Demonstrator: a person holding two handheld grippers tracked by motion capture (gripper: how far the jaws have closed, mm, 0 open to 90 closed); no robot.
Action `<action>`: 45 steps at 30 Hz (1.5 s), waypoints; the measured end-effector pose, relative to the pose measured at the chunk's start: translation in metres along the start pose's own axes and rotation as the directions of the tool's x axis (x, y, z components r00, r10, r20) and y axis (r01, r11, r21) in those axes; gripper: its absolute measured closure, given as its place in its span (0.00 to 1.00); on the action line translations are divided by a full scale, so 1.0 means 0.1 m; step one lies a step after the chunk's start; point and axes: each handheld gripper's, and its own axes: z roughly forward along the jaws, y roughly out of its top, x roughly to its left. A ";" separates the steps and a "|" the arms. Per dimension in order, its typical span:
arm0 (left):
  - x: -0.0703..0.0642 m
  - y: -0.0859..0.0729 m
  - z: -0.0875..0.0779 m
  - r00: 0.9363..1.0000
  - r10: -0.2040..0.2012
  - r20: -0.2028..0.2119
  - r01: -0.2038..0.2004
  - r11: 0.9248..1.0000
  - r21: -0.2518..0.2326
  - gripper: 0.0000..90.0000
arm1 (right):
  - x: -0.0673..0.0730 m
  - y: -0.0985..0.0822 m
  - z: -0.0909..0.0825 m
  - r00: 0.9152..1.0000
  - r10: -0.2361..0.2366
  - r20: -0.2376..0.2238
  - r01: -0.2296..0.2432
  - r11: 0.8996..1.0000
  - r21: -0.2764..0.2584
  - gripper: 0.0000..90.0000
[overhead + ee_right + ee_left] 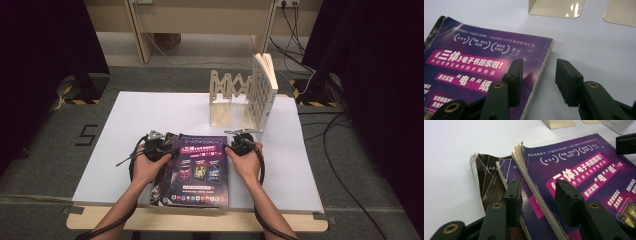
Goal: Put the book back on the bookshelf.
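Books (197, 170) before rack (230, 100) on table (150, 115)

Your right gripper (537, 80) stands with jaws apart, straddling the purple book's (486, 65) right edge: one jaw over the cover, the other over bare white table (586, 50).

Bare table (150, 112) left of bookstand (235, 100)

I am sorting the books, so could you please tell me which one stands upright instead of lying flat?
The white book propped against the wooden rack at the table's far side; the purple-covered books lie flat in a stack between the grippers.
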 end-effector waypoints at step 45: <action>-0.13 0.02 0.08 0.995 0.086 -0.044 -0.084 0.996 0.031 0.77 | -0.13 0.36 0.20 0.985 0.128 -0.114 -0.124 0.991 0.046 0.72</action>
